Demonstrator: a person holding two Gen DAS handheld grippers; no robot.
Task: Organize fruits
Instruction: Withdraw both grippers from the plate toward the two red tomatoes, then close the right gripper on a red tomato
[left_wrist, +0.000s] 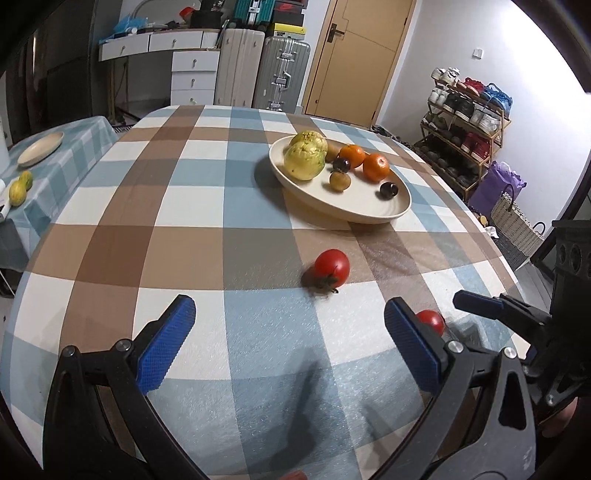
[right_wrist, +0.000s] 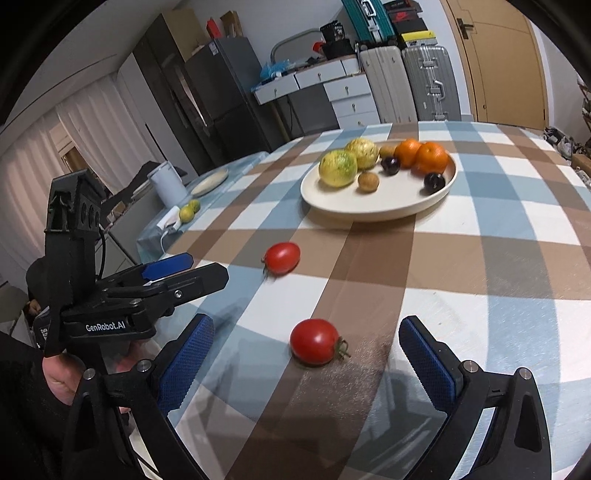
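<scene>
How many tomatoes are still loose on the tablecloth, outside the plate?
2. One tomato lies just ahead of the open right gripper; the other tomato lies farther on, toward the plate. None visible elsewhere on the table.

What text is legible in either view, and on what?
"GenRobot.AI": white print on the side of the left gripper, seen in the right wrist view.
Small white label at that gripper's rear: too small to read.
Boxes stacked above the suitcases: red marks, no readable words.
Black container on the desk: white print, blurred.
Nothing readable on the plate, the fruit or the tablecloth.
</scene>
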